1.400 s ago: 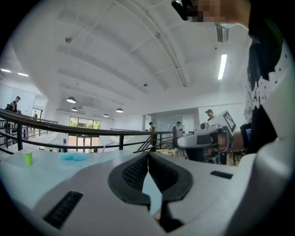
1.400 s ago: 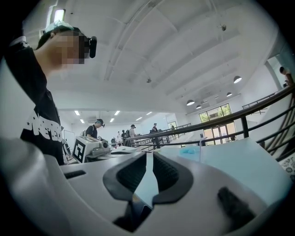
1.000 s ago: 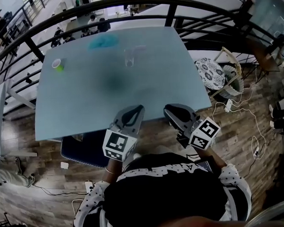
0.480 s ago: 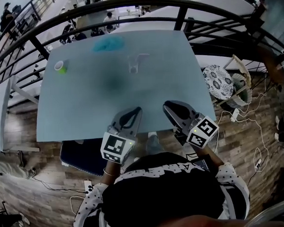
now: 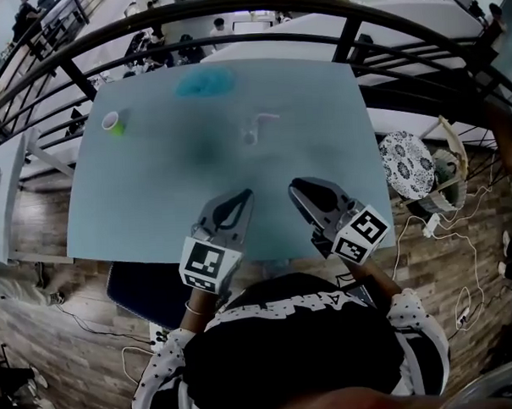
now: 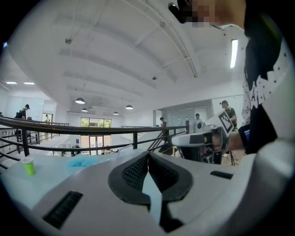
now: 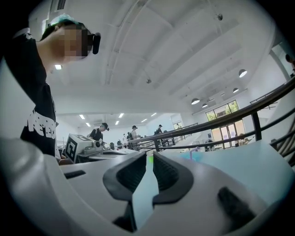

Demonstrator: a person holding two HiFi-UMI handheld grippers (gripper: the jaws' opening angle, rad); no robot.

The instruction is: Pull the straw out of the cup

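A clear cup point(image 5: 251, 137) with a pale bent straw point(image 5: 265, 118) stands in the far middle of the light blue table point(image 5: 154, 204). Both grippers hover over the table's near edge, well short of the cup. In the head view my left gripper point(image 5: 244, 194) points up and right, and its jaw tips meet with nothing between them point(image 6: 148, 154). My right gripper point(image 5: 295, 186) points up and left, its jaws nearly touching and holding nothing point(image 7: 150, 157). The straw point(image 7: 193, 150) shows faintly beyond the right jaws.
A small green cup point(image 5: 113, 123) stands near the far left corner and a blue cloth point(image 5: 204, 83) lies at the far edge. A dark railing point(image 5: 231, 10) curves behind the table. A patterned stool point(image 5: 405, 163) and floor cables point(image 5: 447, 221) lie to the right.
The head view has shifted, so the table sits lower and fuller in the frame. Both grippers stay shut by the near edge, now a little further over the table.
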